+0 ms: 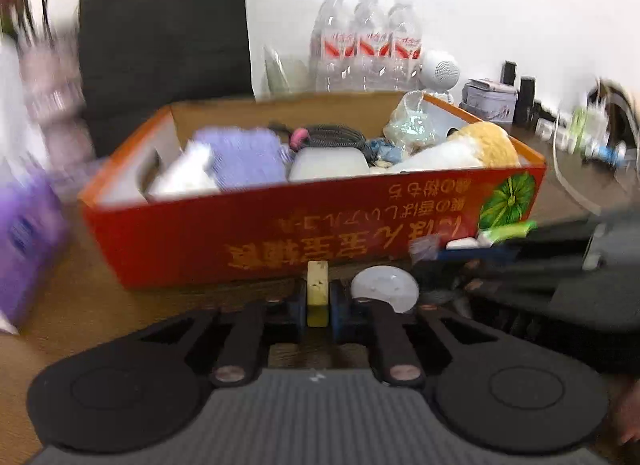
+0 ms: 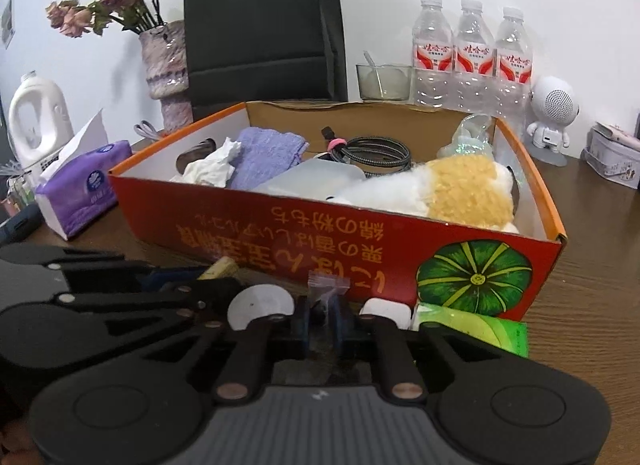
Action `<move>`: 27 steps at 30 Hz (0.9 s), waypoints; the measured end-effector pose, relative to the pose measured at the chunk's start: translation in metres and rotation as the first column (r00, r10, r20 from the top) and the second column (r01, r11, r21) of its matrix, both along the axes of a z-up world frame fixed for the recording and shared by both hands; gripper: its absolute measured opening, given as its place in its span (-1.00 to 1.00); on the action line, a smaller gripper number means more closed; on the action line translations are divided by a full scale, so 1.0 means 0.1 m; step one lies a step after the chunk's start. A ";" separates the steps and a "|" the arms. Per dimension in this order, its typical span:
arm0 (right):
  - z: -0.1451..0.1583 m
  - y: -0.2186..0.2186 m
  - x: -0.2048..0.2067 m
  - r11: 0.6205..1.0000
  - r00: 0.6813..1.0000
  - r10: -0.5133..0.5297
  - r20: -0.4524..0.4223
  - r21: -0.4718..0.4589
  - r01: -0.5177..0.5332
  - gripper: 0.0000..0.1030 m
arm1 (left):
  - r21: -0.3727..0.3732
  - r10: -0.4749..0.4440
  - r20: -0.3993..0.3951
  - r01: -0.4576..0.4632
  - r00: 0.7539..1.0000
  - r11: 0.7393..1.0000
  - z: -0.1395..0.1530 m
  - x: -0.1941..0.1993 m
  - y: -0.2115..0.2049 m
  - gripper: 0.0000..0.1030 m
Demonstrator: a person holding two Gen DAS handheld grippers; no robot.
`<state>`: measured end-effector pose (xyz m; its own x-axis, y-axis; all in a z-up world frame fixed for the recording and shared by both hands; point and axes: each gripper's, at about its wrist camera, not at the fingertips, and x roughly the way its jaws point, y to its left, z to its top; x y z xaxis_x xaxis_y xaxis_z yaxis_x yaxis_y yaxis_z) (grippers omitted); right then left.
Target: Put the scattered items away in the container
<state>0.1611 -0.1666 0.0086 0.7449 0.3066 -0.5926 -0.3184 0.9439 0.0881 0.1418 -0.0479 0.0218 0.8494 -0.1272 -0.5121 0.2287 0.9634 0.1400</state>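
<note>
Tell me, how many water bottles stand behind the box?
3. The left bottle, the middle bottle and the right bottle stand in a row by the wall, behind the orange box. The box may hide others.

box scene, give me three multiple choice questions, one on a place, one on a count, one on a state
1. Where does the purple tissue pack sit?
A. inside the box
B. on the table beside the box
C. on top of the bottles

2. How many water bottles stand behind the box?
A. two
B. three
C. five

3. What is the left gripper doing?
A. shut on a small yellow block
B. wide open over the box
C. holding the plush toy

Answers:
1 B, the tissue pack rests on the table outside the box, off its end wall.
2 B, three water bottles stand in a row at the wall.
3 A, the left gripper has its fingers pressed on both sides of the yellow block, in front of the box; the plush toy lies in the box.
</note>
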 end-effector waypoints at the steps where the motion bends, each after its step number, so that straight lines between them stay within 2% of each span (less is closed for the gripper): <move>1: 0.05 -0.01 -0.08 1.000 1.000 0.001 0.027 0.004 -0.001 -0.85 | 0.044 0.005 0.085 -0.009 0.996 0.999 0.07 -0.16 0.00 -0.77; 2: 0.13 -0.04 -0.17 1.000 0.998 -0.005 0.064 0.011 0.005 -0.85 | 0.058 0.009 0.143 -0.018 0.990 0.998 0.15 -0.26 0.04 -0.77; 4: 0.31 -0.17 -0.28 0.997 0.990 -0.040 0.132 0.070 0.031 -0.85 | 0.029 0.044 0.190 -0.051 0.981 0.998 0.33 -0.27 0.20 -0.77; 6: 0.47 -0.32 -0.23 0.986 0.983 -0.088 0.163 0.155 0.062 -0.85 | -0.024 0.062 0.158 -0.059 0.985 0.998 0.48 -0.03 0.37 -0.77; 10: 0.65 -0.36 0.15 0.972 0.967 -0.157 0.199 0.202 0.116 -0.85 | -0.127 0.107 0.075 -0.097 0.991 0.987 0.59 0.64 0.59 -0.77; 13: 0.77 -0.34 0.48 0.964 0.941 -0.209 0.266 0.218 0.152 -0.85 | -0.107 0.146 0.056 -0.139 0.988 0.984 0.60 1.00 0.56 -0.77; 17: 0.83 -0.32 0.89 0.964 0.942 -0.180 0.284 0.243 0.111 -0.84 | -0.142 0.224 -0.012 -0.223 0.975 0.964 0.53 1.33 0.57 -0.77; 20: 0.69 -0.29 1.12 0.971 0.950 -0.165 0.265 0.214 0.109 -0.84 | -0.140 0.247 -0.116 -0.262 0.962 0.955 0.40 1.49 0.58 -0.76; 22: 0.59 -0.32 1.18 0.973 0.953 -0.155 0.259 0.207 0.102 -0.84 | -0.121 0.272 -0.153 -0.291 0.950 0.949 0.30 1.48 0.59 -0.76; 24: 0.57 -0.37 1.22 0.972 0.952 -0.145 0.269 0.219 0.086 -0.84 | -0.106 0.278 -0.117 -0.291 0.953 0.951 0.26 1.40 0.56 -0.76; 27: 0.60 -0.37 1.23 0.976 0.956 -0.135 0.260 0.200 0.083 -0.84 | -0.108 0.282 -0.128 -0.296 0.951 0.949 0.28 1.36 0.54 -0.76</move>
<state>0.2846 -0.2039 0.0686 0.9042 0.2992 -0.3049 -0.2504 0.9495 0.1893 0.2782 0.0063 0.0501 0.7988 0.0470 -0.5998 -0.0550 0.9985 0.0050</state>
